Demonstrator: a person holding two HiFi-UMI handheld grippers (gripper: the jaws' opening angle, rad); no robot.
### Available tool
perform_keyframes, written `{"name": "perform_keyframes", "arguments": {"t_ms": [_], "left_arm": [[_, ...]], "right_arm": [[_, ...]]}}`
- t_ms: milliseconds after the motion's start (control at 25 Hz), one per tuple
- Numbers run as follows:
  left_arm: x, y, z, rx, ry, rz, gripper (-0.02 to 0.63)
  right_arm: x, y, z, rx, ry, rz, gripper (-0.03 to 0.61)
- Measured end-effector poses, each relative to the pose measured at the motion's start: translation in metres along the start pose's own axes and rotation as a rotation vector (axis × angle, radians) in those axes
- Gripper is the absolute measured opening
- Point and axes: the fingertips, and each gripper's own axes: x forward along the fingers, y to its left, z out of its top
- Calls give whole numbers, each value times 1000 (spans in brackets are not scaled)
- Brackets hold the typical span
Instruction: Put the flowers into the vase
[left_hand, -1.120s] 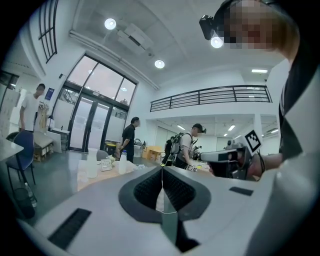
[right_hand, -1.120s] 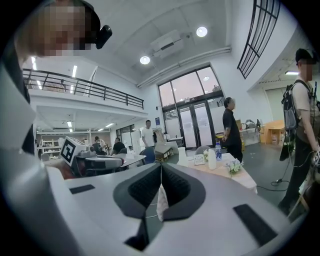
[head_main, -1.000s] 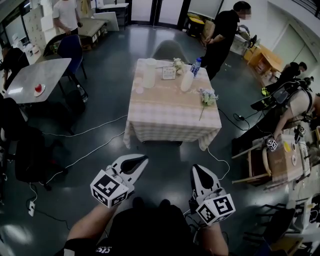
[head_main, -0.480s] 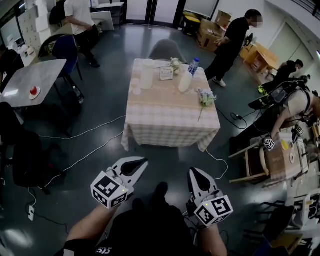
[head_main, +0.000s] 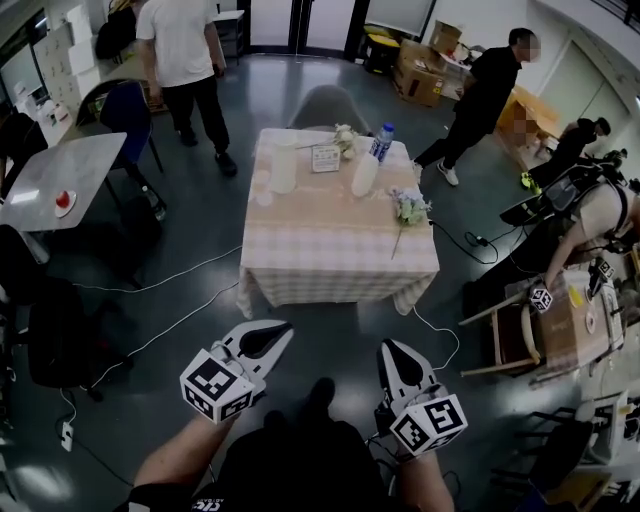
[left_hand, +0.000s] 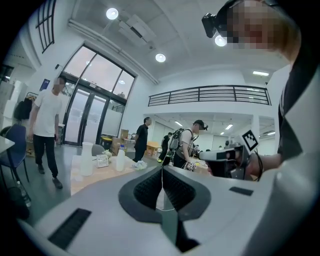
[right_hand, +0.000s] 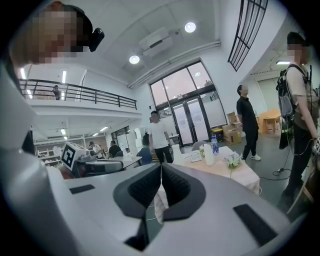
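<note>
A bunch of pale flowers (head_main: 410, 207) lies near the right edge of the checked-cloth table (head_main: 330, 240), its stem toward me. A tall white vase (head_main: 283, 166) stands at the table's back left and a second white vase (head_main: 365, 176) at the back middle. Both grippers hang low in front of me, well short of the table. My left gripper (head_main: 285, 328) is shut and holds nothing, and so is my right gripper (head_main: 388, 347). In the left gripper view the left gripper (left_hand: 161, 167) points at the table. The right gripper view shows the flowers (right_hand: 232, 160) beyond the right gripper (right_hand: 161, 165).
A water bottle (head_main: 381, 142), a card (head_main: 325, 157) and a small posy (head_main: 345, 135) stand at the table's back. A grey chair (head_main: 330, 100) is behind it. People walk at the upper left (head_main: 185, 60) and upper right (head_main: 485, 95). Cables (head_main: 170, 310) cross the floor.
The table has come closer as I walk toward it. The person in white has walked in at the upper left and the person in black has stepped right. Both grippers stay shut.
</note>
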Motion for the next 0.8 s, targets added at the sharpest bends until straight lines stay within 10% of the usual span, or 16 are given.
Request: {"name": "perform_keyframes", "arguments": {"t_ms": [800], "left_arm": [[160, 17, 40, -2, 17, 27, 11]], "right_arm": [[32, -160, 33, 45, 3, 19, 25]]}}
